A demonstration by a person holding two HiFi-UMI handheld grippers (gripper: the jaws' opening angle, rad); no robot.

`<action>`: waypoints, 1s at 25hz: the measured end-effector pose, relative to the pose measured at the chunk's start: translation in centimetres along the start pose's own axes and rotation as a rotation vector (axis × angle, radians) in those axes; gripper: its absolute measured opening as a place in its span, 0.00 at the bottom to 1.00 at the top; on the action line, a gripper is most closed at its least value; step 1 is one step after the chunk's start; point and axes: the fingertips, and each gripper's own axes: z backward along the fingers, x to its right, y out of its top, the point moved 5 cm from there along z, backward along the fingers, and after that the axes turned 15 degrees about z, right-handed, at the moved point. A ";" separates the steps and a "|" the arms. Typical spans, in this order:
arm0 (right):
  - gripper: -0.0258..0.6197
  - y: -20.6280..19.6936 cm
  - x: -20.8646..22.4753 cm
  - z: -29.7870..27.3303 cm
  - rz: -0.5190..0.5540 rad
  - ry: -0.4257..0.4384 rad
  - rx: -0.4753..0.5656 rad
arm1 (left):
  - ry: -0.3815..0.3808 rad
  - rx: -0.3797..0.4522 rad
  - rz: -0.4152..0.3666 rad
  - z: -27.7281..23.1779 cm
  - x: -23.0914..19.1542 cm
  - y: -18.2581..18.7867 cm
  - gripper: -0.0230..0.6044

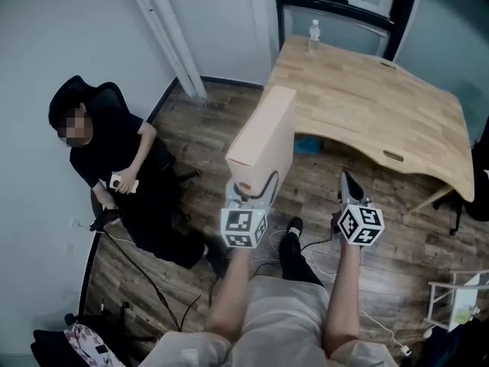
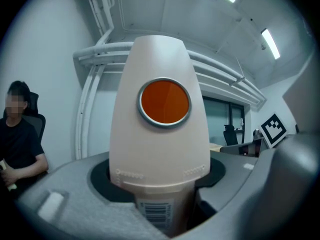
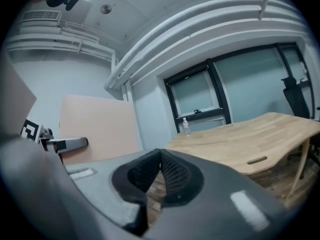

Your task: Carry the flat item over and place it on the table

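Note:
The flat item is a thin beige carton, held upright on edge above the wood floor, short of the wooden table. My left gripper is shut on its lower edge. In the left gripper view the carton fills the middle, edge-on, with a round orange sticker and a barcode near the jaws of that gripper. My right gripper is beside it to the right, shut and empty; its pads meet. The right gripper view shows the carton at left and the table ahead.
A clear bottle stands at the table's far edge. A person in black sits on the floor at the left with a small device in hand. Cables trail over the floor. A white rack stands at lower right.

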 end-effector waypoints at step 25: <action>0.04 4.3 11.1 -23.4 -0.024 0.090 -0.008 | 0.037 0.002 0.067 -23.9 -5.2 2.8 0.53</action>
